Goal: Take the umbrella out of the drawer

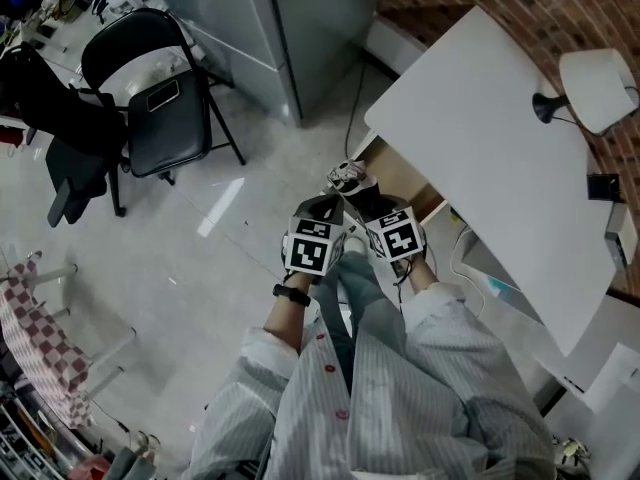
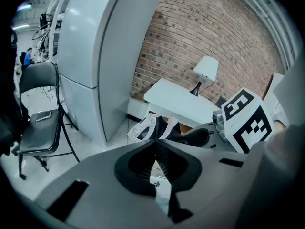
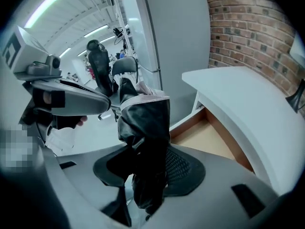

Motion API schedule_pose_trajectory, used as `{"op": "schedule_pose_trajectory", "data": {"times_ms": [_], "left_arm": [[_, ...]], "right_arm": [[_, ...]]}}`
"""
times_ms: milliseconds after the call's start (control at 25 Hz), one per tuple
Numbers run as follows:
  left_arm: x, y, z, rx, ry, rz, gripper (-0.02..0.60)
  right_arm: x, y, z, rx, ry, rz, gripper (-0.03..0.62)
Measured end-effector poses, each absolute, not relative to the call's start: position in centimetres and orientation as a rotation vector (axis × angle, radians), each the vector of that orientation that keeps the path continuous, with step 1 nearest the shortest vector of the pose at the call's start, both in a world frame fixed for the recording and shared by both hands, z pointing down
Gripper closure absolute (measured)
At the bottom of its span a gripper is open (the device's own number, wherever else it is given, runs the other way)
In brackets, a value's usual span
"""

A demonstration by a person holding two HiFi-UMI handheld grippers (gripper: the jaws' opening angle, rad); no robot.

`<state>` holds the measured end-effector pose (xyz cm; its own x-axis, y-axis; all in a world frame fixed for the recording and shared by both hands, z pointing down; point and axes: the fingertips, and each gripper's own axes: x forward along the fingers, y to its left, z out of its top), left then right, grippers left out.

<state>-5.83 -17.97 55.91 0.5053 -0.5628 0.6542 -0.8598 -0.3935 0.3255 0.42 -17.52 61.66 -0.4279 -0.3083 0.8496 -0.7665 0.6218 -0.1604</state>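
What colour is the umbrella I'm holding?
The folded umbrella is black with pale trim; clearest in right gripper view.

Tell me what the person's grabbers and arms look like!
The left gripper and right gripper are smooth grey shells with black ribbed pads. Each carries a white cube printed with black square markers. The sleeves are pale with thin stripes, and a black band circles the left wrist.
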Motion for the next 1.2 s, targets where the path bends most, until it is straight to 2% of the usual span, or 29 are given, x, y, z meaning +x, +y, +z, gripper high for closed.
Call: {"op": "schedule_pose_trajectory", "data": {"times_ms": [480,1200], "left_arm": [[-7.5,-16.4,50.6,2.182,-1.144,0.619,0.572],[-6.4,-19.9,38.7,2.359,-1.195,0.397,0.572]], "right_arm": [[-1.2,-16.7,53.7,0.932,-2.114,0.666,0.399],[0.4,-19.5,38.5,1.184,-2.399,0.637,0.399]]}}
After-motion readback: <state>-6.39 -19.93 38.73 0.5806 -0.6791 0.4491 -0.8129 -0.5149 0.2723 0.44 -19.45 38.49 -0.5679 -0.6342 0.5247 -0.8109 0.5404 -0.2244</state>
